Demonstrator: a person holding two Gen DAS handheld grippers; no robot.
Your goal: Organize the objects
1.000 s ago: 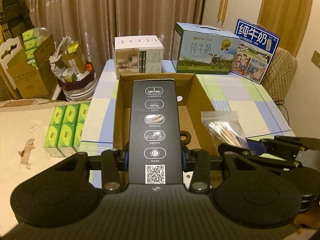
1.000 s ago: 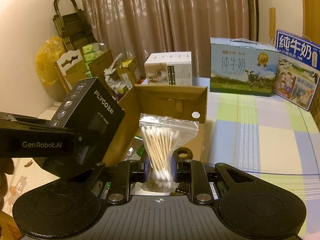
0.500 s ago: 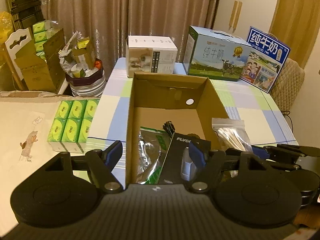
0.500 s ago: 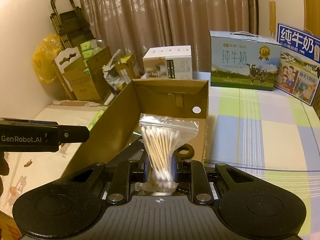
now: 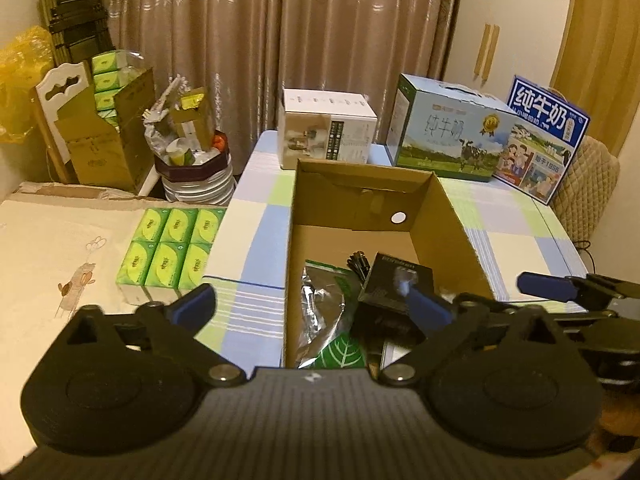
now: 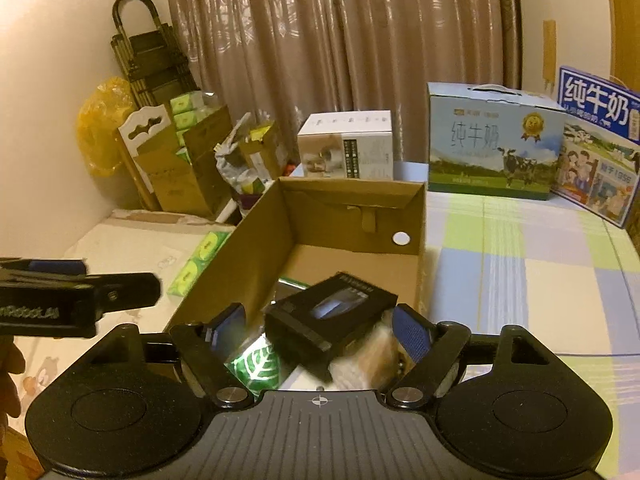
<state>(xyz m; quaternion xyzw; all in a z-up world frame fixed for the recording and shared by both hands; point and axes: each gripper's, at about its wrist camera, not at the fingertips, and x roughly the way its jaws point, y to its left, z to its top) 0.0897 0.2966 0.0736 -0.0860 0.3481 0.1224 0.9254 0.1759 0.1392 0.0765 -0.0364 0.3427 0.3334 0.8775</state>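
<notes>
An open cardboard box (image 5: pixel 452 232) (image 6: pixel 248 264) stands on the checked table. Inside it a black FLYCO box (image 5: pixel 394 284) (image 6: pixel 332 316) lies tilted over a silver and green foil bag (image 5: pixel 324 308) (image 6: pixel 260 364). My left gripper (image 5: pixel 310 308) hangs open above the box's near end, holding nothing. My right gripper (image 6: pixel 320 330) is open too. A blurred bag of cotton swabs (image 6: pixel 364 364) lies loose between its fingers, under the black box's near corner. The swab bag is hidden in the left wrist view.
A white carton (image 5: pixel 328 132) and two milk cartons (image 5: pixel 448 136) (image 5: pixel 548 132) line the table's (image 5: pixel 256 208) far edge. Green tissue packs (image 5: pixel 168 252) lie left of the table. Cardboard cartons and a full bin (image 5: pixel 192 160) stand further left, a padded chair (image 5: pixel 588 184) at the right.
My left gripper opened and let the black box drop into the cardboard box, then pulled back. My right gripper opened and released the cotton swab bag into the box.
</notes>
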